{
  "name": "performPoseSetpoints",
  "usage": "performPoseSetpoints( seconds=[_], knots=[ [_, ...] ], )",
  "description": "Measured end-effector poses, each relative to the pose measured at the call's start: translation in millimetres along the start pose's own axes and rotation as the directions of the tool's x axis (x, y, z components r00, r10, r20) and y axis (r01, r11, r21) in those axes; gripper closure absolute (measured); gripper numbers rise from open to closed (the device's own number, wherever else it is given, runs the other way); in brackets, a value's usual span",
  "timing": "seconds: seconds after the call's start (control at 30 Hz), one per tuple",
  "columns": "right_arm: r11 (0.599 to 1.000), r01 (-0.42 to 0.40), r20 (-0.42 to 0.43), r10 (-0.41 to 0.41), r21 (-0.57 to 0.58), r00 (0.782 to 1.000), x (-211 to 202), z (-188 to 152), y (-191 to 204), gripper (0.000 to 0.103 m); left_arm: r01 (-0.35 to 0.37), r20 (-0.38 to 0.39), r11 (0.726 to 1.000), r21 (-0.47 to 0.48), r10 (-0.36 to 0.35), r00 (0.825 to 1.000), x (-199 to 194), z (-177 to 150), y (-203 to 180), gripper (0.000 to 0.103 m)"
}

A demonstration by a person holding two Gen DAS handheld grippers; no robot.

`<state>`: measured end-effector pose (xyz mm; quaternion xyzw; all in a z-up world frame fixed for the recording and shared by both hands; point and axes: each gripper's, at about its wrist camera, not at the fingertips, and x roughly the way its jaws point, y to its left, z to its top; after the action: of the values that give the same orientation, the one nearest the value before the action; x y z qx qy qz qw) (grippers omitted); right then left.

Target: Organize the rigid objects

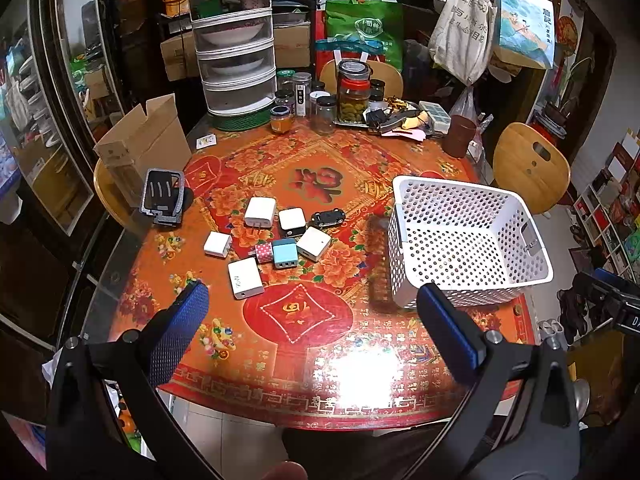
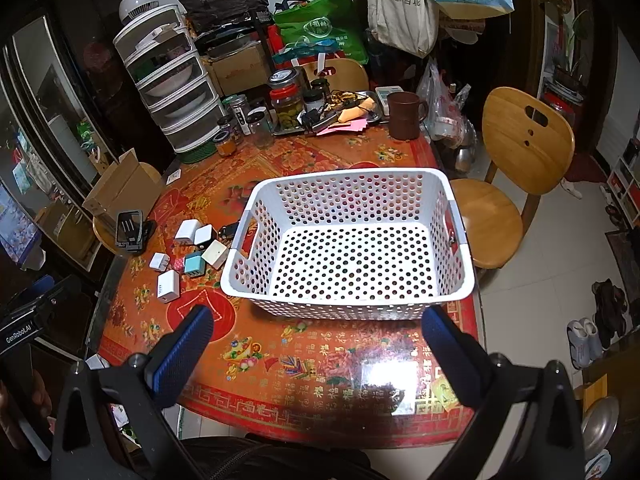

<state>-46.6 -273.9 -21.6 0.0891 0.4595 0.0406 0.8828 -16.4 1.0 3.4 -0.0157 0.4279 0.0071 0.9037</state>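
Note:
Several small chargers lie grouped on the red table: a white one [image 1: 245, 278] nearest, a teal one [image 1: 285, 253], a pink dotted one [image 1: 263, 252], more white ones [image 1: 260, 212] behind, and a black toy car [image 1: 328, 217]. A white perforated basket [image 1: 404, 236] stands empty to their right, also in the right wrist view [image 2: 236, 252]. My left gripper [image 1: 312, 304] is open and empty above the table's near side. My right gripper [image 2: 316, 328] is open and empty in front of the basket. The chargers also show in the right wrist view [image 2: 192, 265].
A black phone stand [image 1: 162, 197] and a cardboard box [image 1: 140, 148] sit at the left. Jars [image 1: 352, 92], a stacked food cover [image 1: 232, 40], a tray of clutter and a brown mug [image 2: 404, 114] line the back. Wooden chairs [image 2: 520, 140] stand at the right.

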Motion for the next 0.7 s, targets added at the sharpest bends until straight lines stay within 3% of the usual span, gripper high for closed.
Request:
performPoseSetpoints(
  seconds=[0.7],
  knots=[
    [1.0,-0.01,-0.011,0.01,-0.009,1.0,6.7,1.0,11.3,0.0,-0.031,0.039,1.0,0.0,0.031,0.999,-11.8,0.8,14.2,0.001]
  ],
)
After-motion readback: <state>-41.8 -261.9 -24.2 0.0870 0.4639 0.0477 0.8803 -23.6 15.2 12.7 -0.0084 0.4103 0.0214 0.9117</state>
